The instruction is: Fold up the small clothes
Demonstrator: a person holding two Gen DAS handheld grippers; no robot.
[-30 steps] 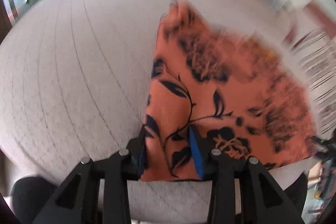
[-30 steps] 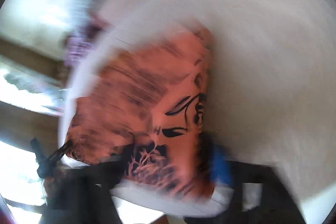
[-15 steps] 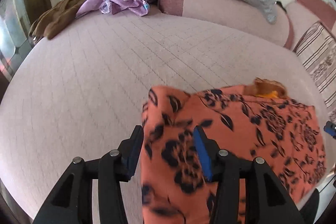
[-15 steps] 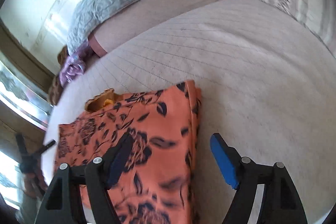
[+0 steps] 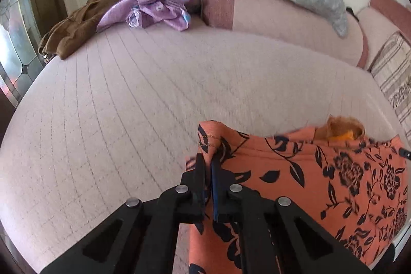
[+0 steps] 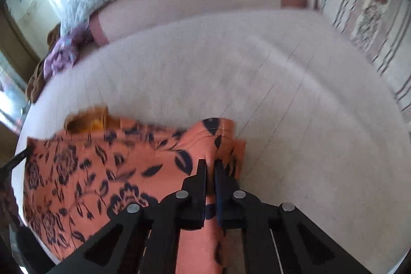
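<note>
With both sets of jaws pinched nearly closed, I have the left gripper (image 5: 208, 166) biting the far-left corner of the orange floral garment (image 5: 321, 179) at lower centre of its view, and the right gripper (image 6: 210, 167) clamped on the opposite far corner at lower centre of its own. Holding the two corners of one edge lets me carry that edge as a straight line, I judge, for a fold toward me. Between the grips the cloth lies spread on the pale quilted bed (image 5: 128, 107), filling the lower right of the left view. A purple garment (image 5: 156, 7) and a brown one (image 5: 84, 17) wait at upper left.
</note>
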